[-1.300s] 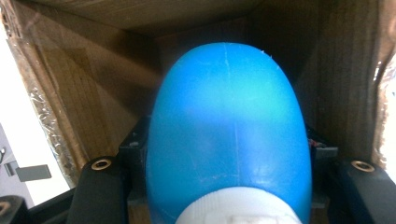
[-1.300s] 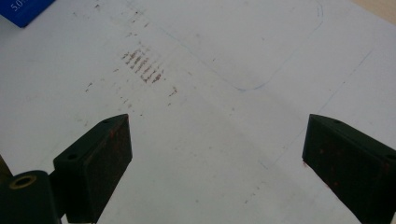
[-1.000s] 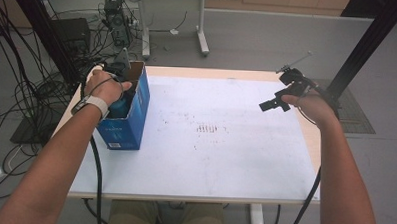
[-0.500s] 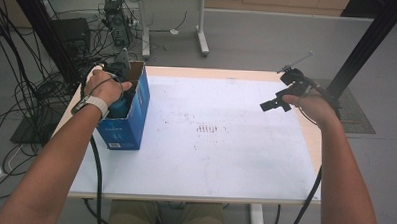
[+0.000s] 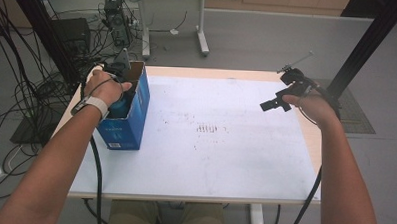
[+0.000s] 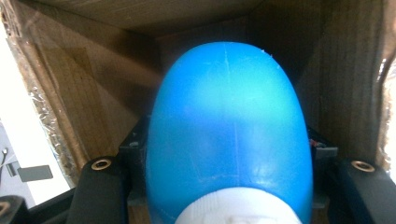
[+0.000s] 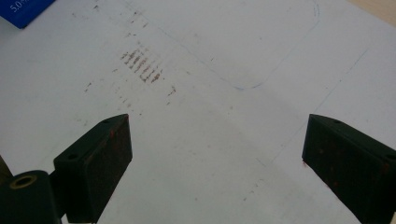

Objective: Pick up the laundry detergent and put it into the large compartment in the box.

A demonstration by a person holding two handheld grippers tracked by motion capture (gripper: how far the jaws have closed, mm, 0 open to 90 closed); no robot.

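A blue cardboard box stands open-topped at the table's left edge. Inside it, my left gripper is shut on a blue bottle with a white cap; the brown inner walls of the box surround them. In the high view the person's left hand reaches into the box from above, and a bit of the bottle shows below it. My right gripper hovers over the table's right side, open with nothing between its jaws, also seen as the right gripper above the white sheet.
A white sheet covers the table, with a patch of dark smudges near the middle. Cables hang off the left side and another table's legs stand behind. A black post rises at the far right.
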